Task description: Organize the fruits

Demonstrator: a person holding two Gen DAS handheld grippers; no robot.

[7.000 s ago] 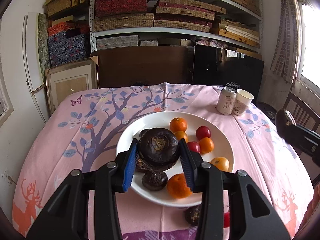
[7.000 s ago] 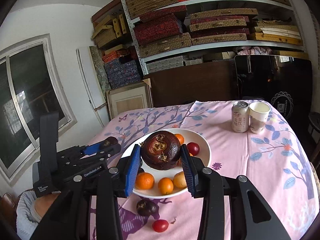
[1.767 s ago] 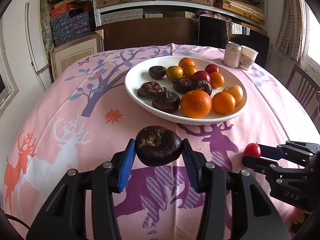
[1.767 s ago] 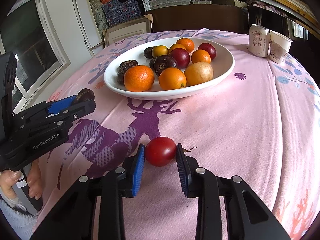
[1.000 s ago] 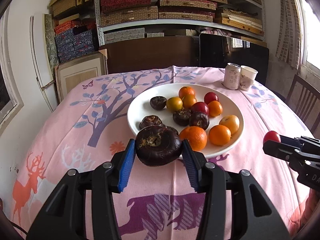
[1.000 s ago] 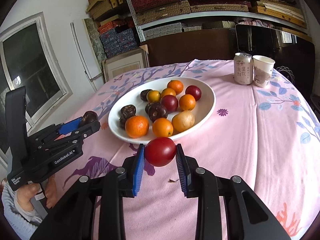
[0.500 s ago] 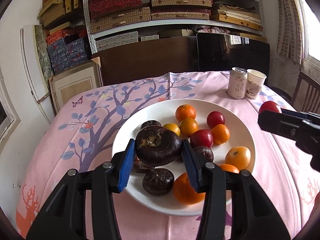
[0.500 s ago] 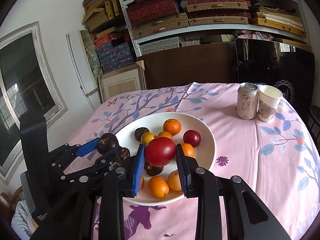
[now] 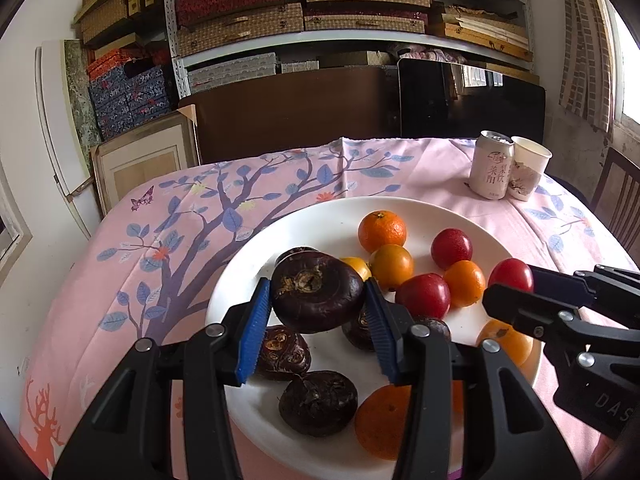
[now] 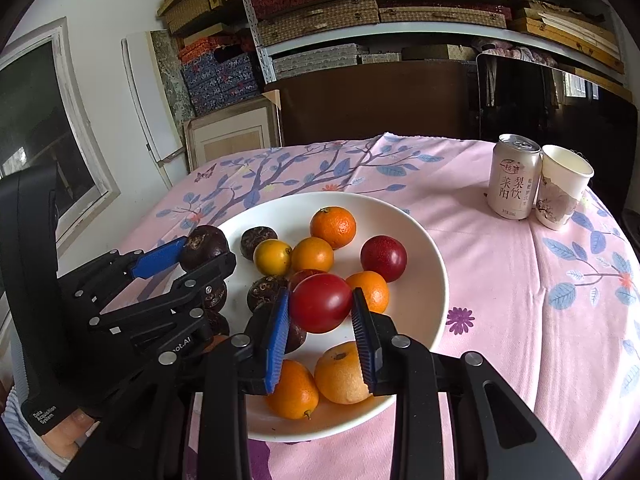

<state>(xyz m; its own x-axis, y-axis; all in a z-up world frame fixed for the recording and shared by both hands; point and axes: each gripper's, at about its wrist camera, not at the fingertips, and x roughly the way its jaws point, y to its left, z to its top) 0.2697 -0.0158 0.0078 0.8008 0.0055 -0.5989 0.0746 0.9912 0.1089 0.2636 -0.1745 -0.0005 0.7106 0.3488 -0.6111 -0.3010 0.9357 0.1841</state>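
Shelves stacked with woven and patterned boxes fill the wall behind a round table draped in a pink cloth printed with a blue-leaved tree. A dark, wrinkled, flattened fruit is clamped between the blue ribbed pads of the left gripper, held over the white plate. A smooth, glossy red fruit is gripped by the right gripper above the same plate. Oranges, red fruits and more dark wrinkled fruits are gathered on the plate. A drink can and a paper cup are seen touching, well apart from the plate.
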